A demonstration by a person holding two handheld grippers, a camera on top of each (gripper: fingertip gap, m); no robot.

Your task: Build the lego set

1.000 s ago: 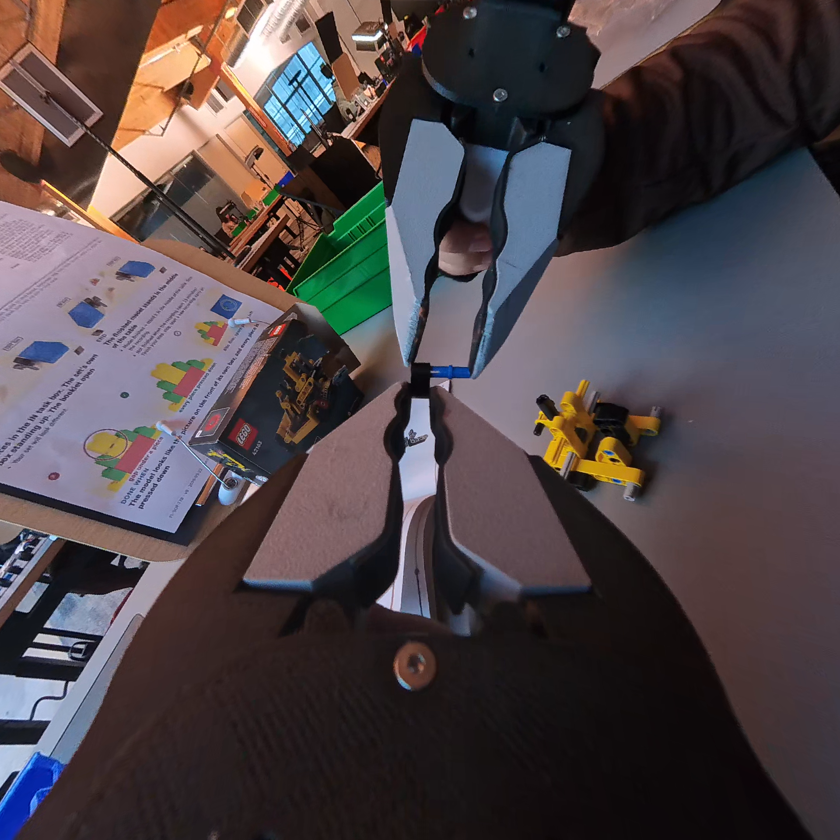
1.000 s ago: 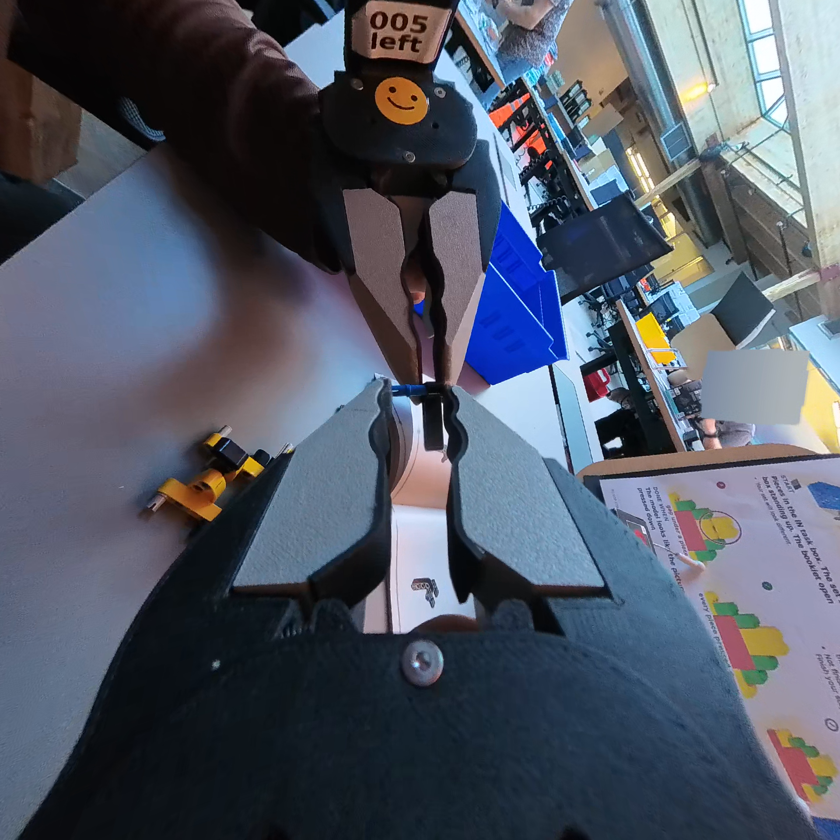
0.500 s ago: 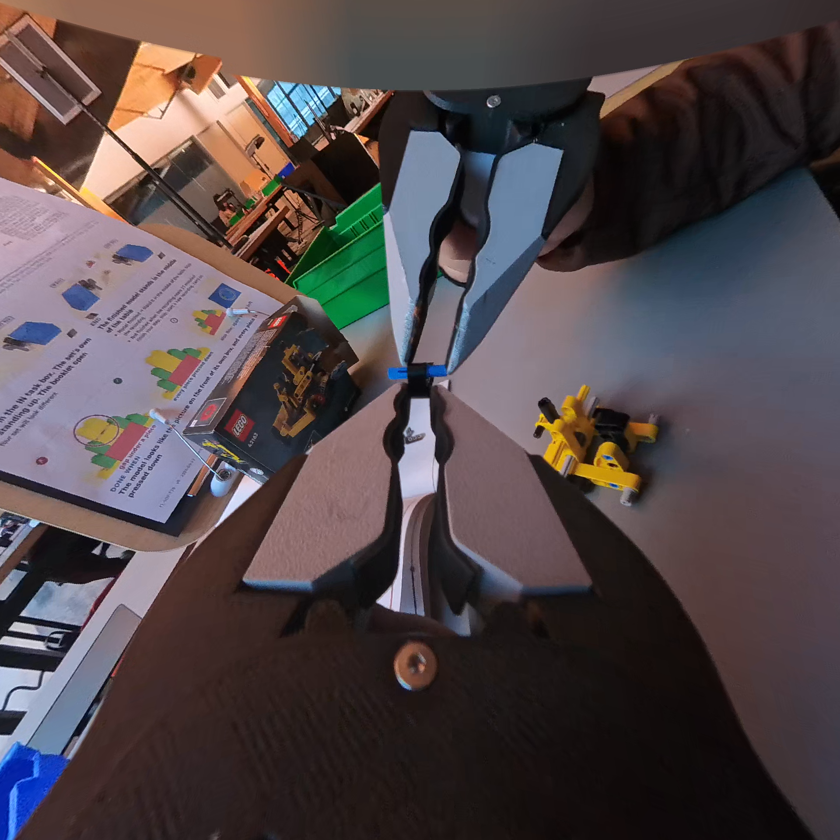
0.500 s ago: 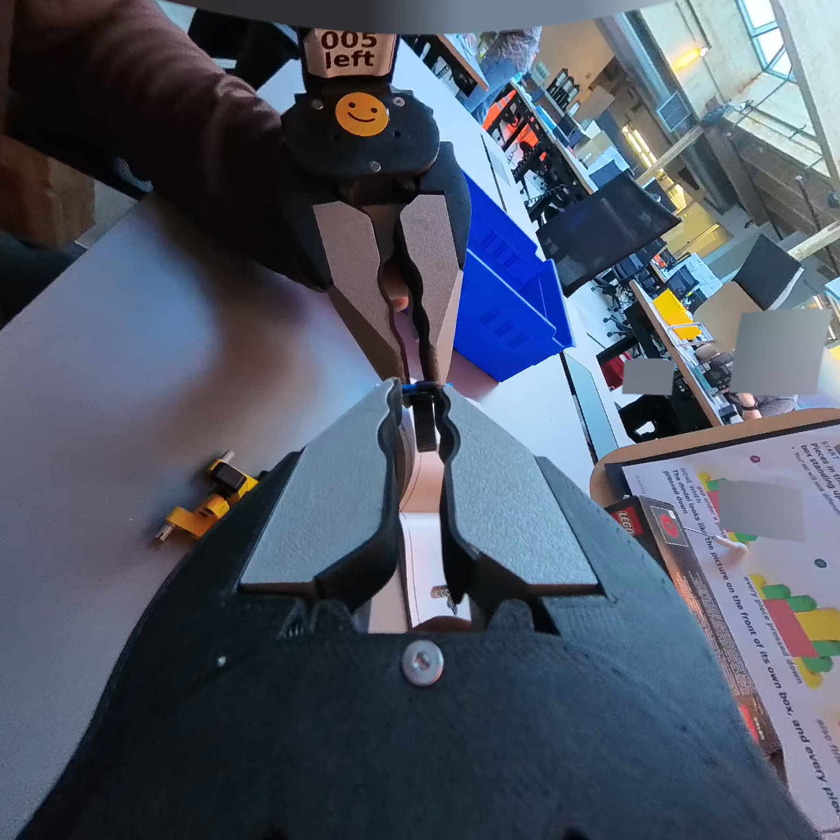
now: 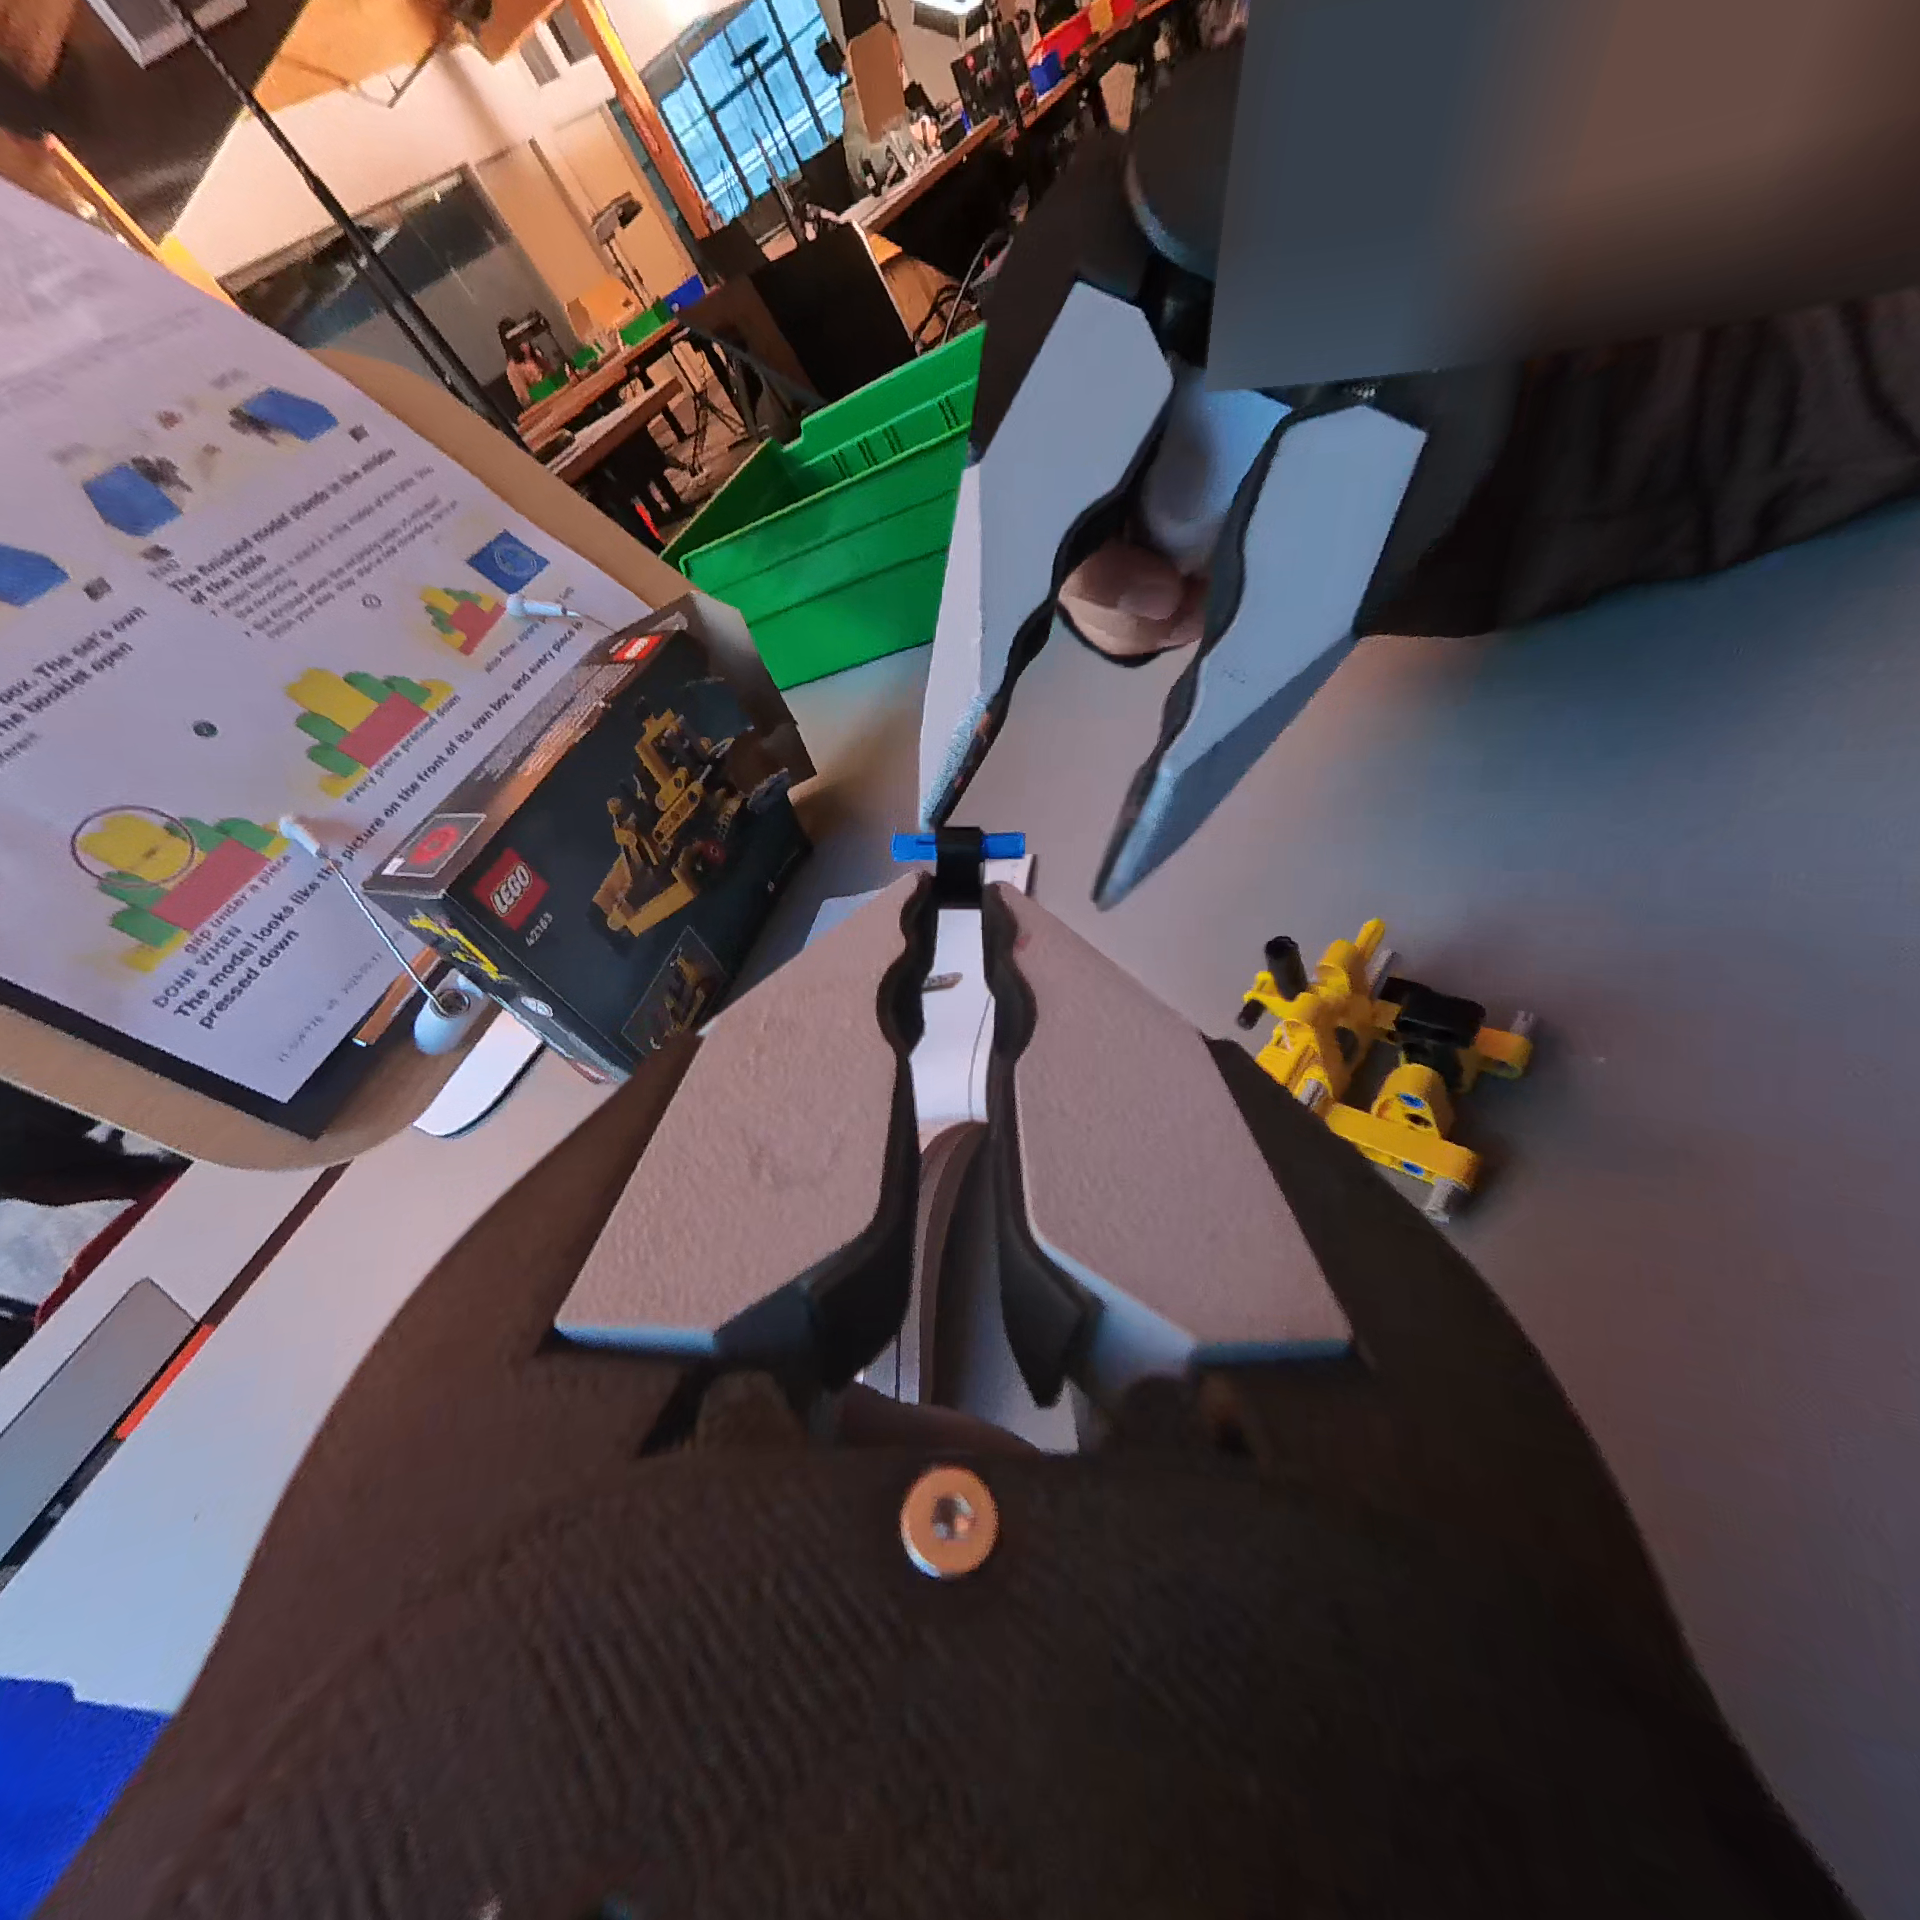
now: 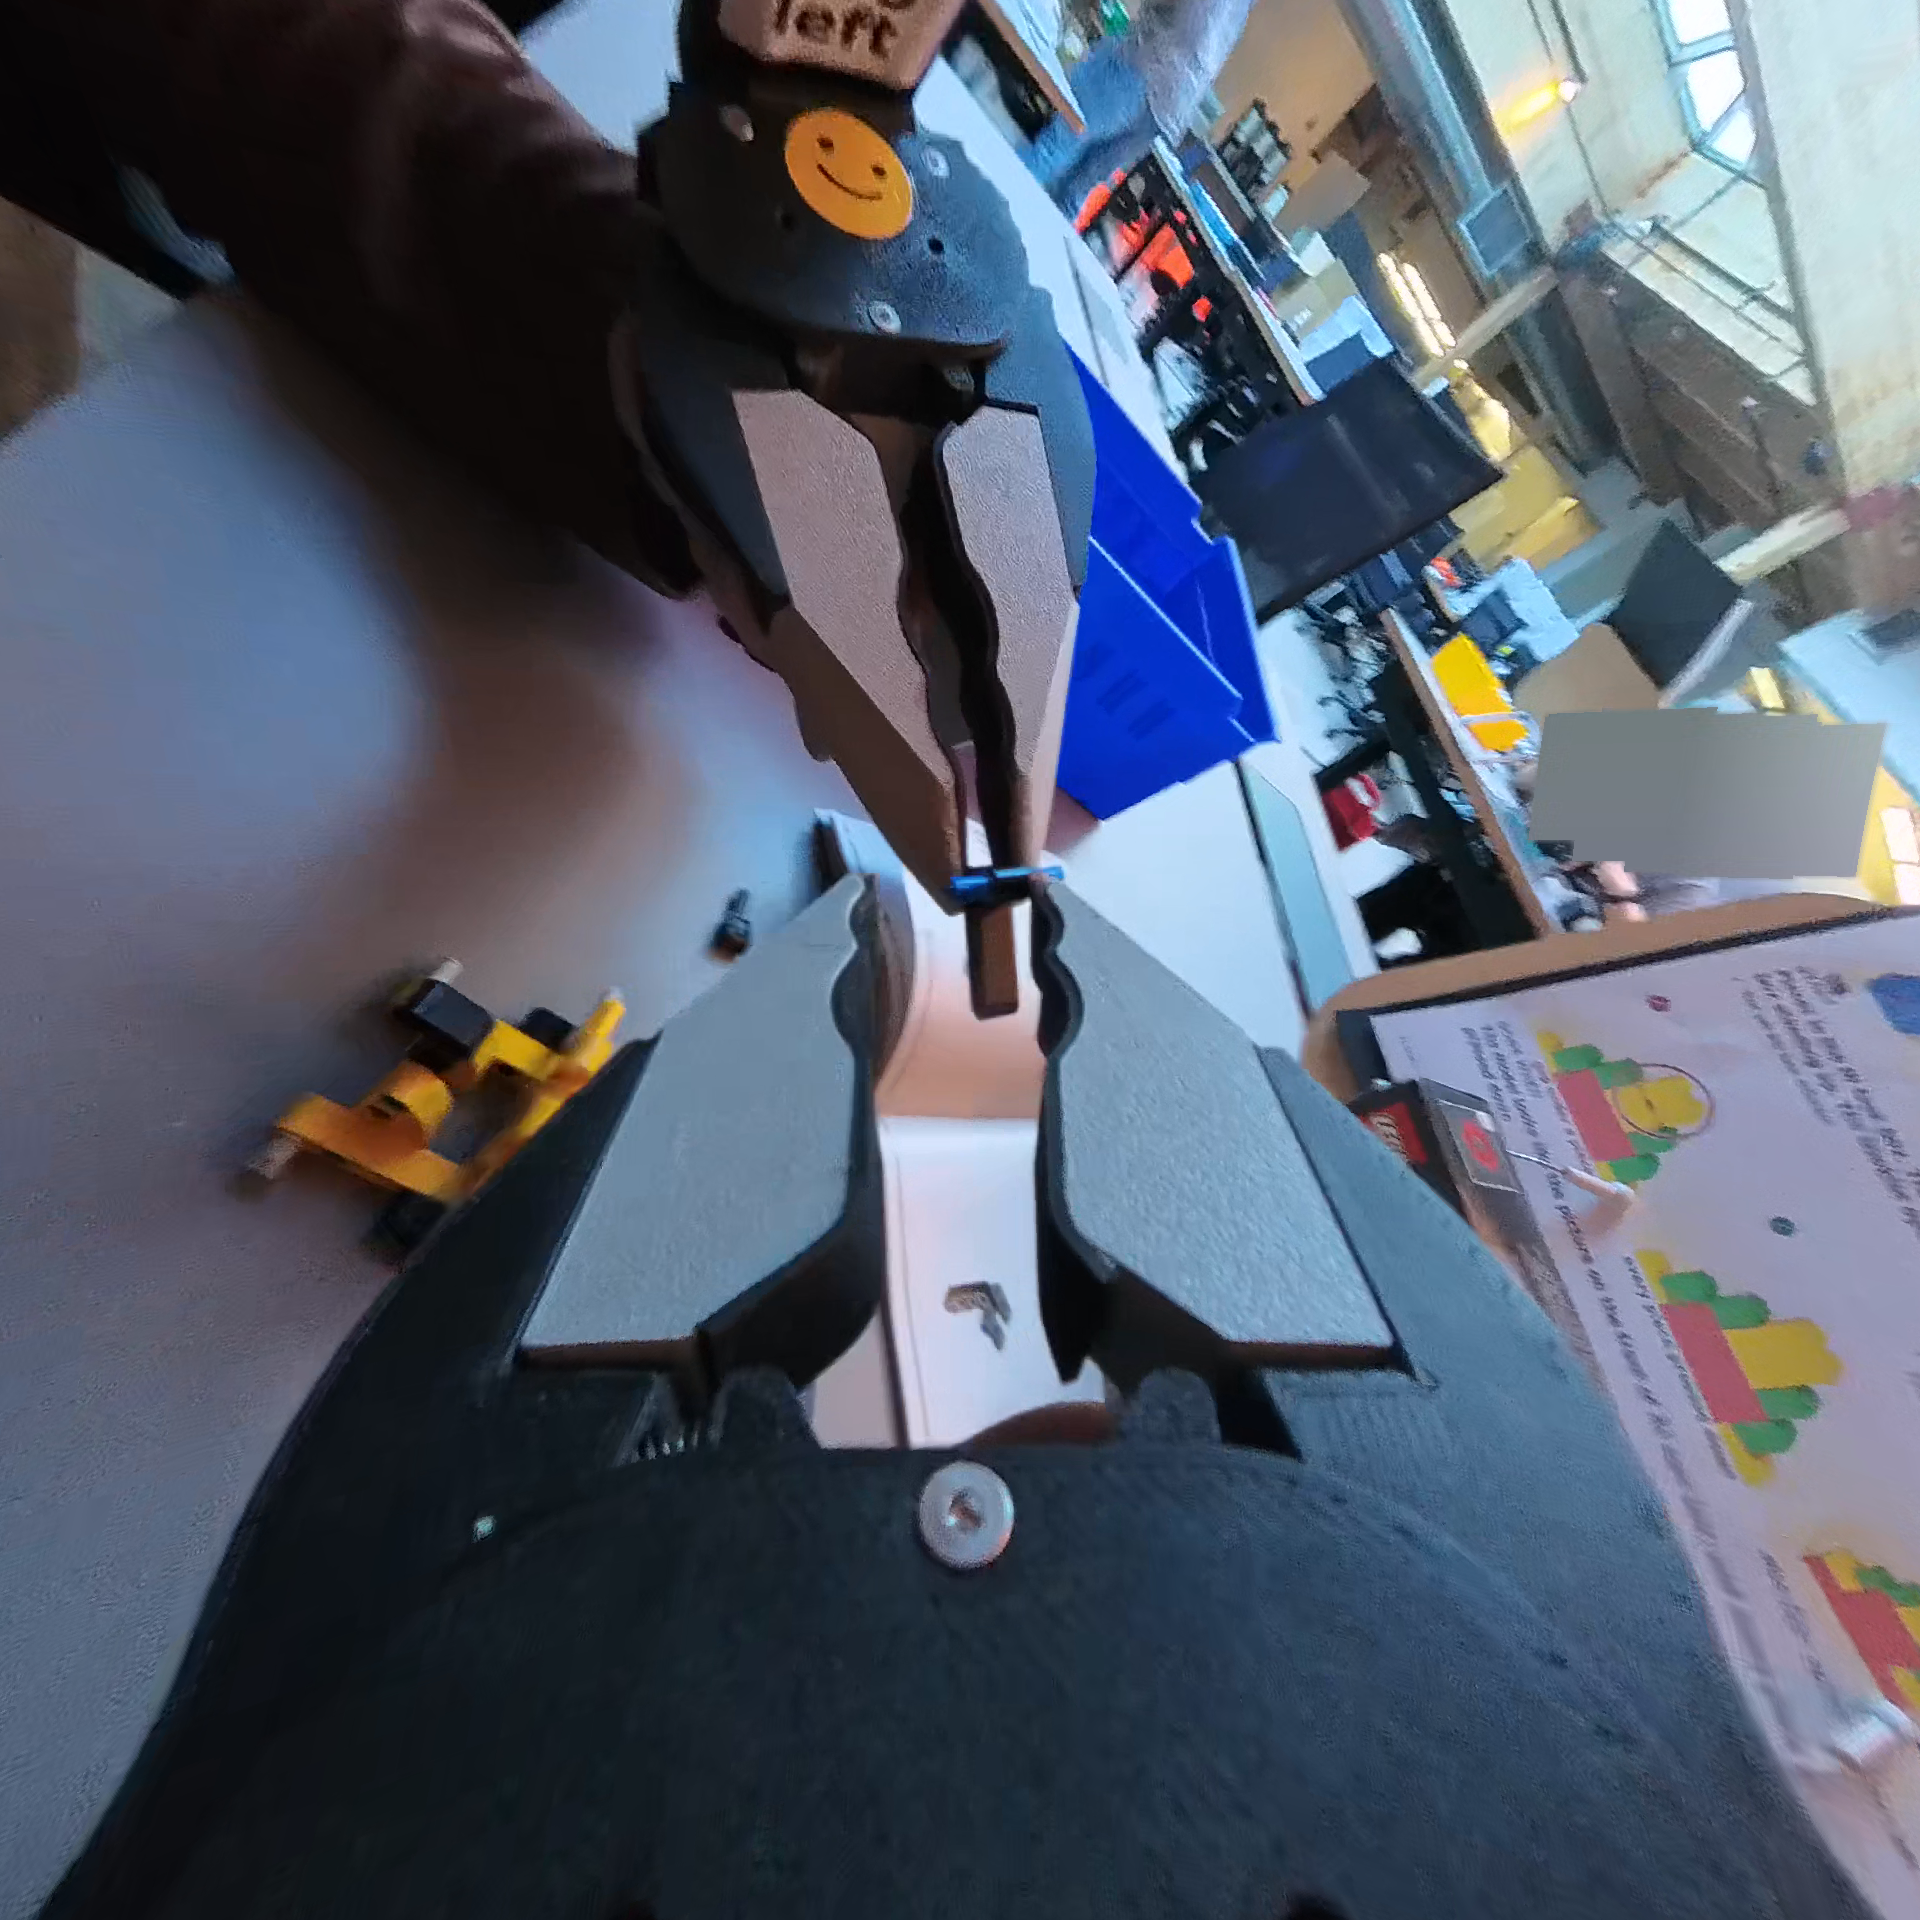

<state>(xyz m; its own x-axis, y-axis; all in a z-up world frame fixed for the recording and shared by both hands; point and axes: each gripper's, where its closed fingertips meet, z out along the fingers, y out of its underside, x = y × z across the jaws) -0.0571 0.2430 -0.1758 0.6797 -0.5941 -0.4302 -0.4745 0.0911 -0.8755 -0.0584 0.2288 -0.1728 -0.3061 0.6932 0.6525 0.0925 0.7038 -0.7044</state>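
My left gripper (image 5: 954, 891) is shut on a small black lego beam (image 5: 958, 862) with a blue pin (image 5: 914, 847) through its top hole. The beam and pin are held above the table. In the right wrist view the left gripper (image 6: 982, 868) holds the same black beam (image 6: 989, 961) and blue pin (image 6: 971, 883). My right gripper (image 6: 951, 899) is open, its fingertips on either side of the beam without gripping it. It faces the left gripper in the left wrist view (image 5: 1023, 852). A partly built yellow lego assembly (image 5: 1382, 1060) (image 6: 436, 1101) lies on the grey table.
The lego box (image 5: 603, 862) and a printed instruction sheet (image 5: 208, 623) stand to the left, with green bins (image 5: 862, 540) behind. Blue bins (image 6: 1143, 665) lie beyond the left gripper. A loose black pin (image 6: 732, 925) and a small grey piece (image 6: 977, 1309) lie on the table. Only a small space, under 4 cm, lies between the two pairs of fingers. The small grey piece (image 6: 977, 1309) is about equally far from each gripper, around 15 cm.
The right gripper pushed the blue pin through the black beam, then opened and let go of it. The left gripper kept its hold on the beam.
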